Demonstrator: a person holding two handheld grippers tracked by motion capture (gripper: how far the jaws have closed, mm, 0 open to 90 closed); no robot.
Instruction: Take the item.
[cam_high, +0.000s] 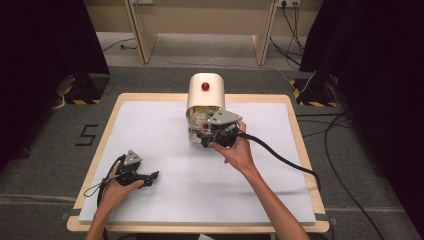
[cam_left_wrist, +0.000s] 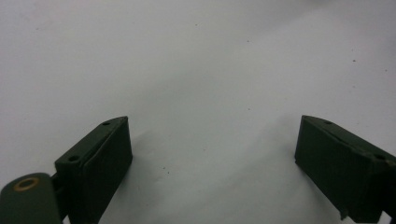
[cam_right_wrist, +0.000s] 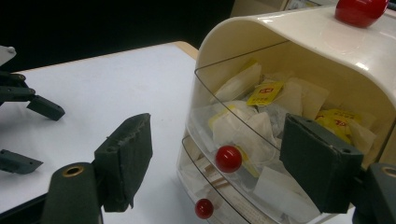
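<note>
One cream drawer box (cam_right_wrist: 299, 56) stands at the far middle of the white surface (cam_high: 165, 150), with three red knobs (top (cam_right_wrist: 360, 9), upper drawer (cam_right_wrist: 228, 158), lower drawer (cam_right_wrist: 204, 208)). The right gripper (cam_right_wrist: 219, 158) is spread around the upper knob; the left gripper (cam_left_wrist: 212, 158), spread, rests well apart.

You sit at a wooden table (cam_high: 300, 150) topped by a white mat (cam_high: 150, 130), on grey carpet (cam_high: 45, 165); black curtains (cam_high: 45, 35) hang at both sides.

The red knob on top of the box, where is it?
In the high view, the red knob sits atop the cream box at the table's far middle.
</note>
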